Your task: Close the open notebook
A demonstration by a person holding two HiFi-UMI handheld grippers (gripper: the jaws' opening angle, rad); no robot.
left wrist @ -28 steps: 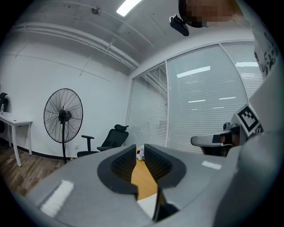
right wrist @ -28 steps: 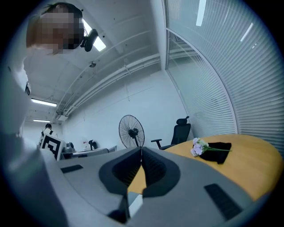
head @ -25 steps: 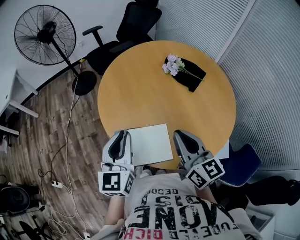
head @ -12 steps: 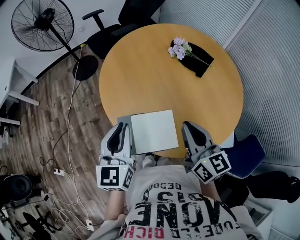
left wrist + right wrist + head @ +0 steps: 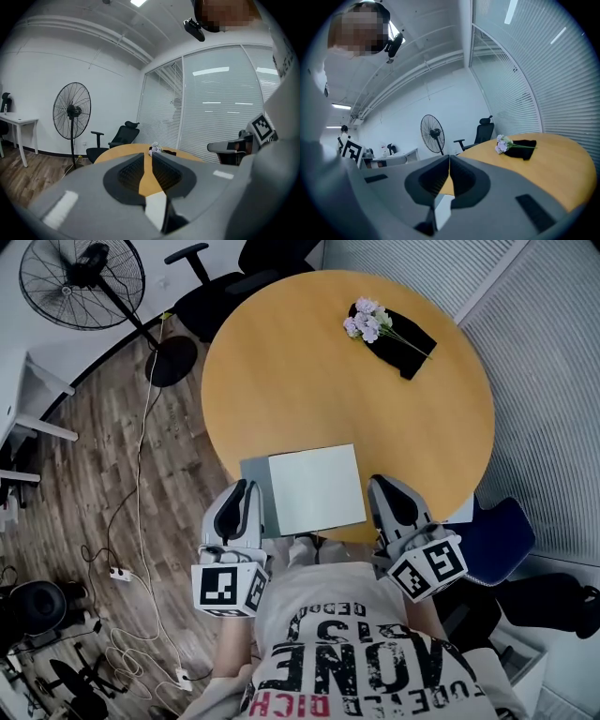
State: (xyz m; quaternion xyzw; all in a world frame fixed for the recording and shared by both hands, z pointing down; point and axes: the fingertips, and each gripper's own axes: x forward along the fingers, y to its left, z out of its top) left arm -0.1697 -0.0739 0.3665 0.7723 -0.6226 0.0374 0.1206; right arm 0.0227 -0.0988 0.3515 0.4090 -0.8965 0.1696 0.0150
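Lying at the near edge of the round table [image 5: 309, 381]: notebook [image 5: 317, 490], white page up, grey cover showing along its left side. Flanking it, just beside: left hand-held gripper [image 5: 244, 487], jaws slightly apart, empty; right hand-held gripper [image 5: 385, 484], jaws together, empty. Resting far across: flowers [image 5: 367, 320] on black cloth [image 5: 412, 343].

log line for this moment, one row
notebook: white page up, near edge of round wooden table | left gripper: jaws slightly apart, empty, at notebook's left | right gripper: jaws together, empty, at notebook's right
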